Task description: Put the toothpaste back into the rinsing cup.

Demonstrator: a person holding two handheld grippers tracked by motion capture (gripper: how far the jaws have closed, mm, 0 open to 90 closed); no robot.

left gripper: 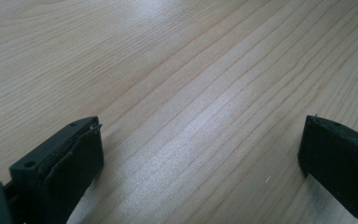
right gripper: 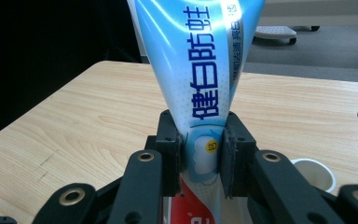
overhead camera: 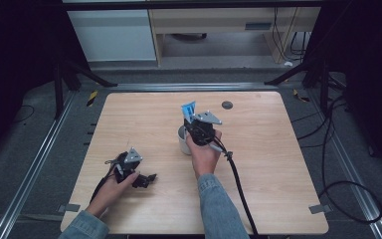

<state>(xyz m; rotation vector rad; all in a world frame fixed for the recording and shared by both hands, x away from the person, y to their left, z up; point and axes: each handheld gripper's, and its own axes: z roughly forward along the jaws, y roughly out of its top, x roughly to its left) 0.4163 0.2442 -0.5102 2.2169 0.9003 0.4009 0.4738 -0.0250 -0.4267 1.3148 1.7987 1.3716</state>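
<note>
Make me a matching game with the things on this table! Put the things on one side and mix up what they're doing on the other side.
Things:
1. left gripper
2. right gripper
3. toothpaste tube
4. white cup

States:
A. standing on the table next to a hand
B. blue and white, sticking up from between two jaws
C. jaws wide apart, nothing between them, low over bare wood
D. jaws squeezed onto something

Pairs: 1-C, 2-D, 3-B, 4-A
</note>
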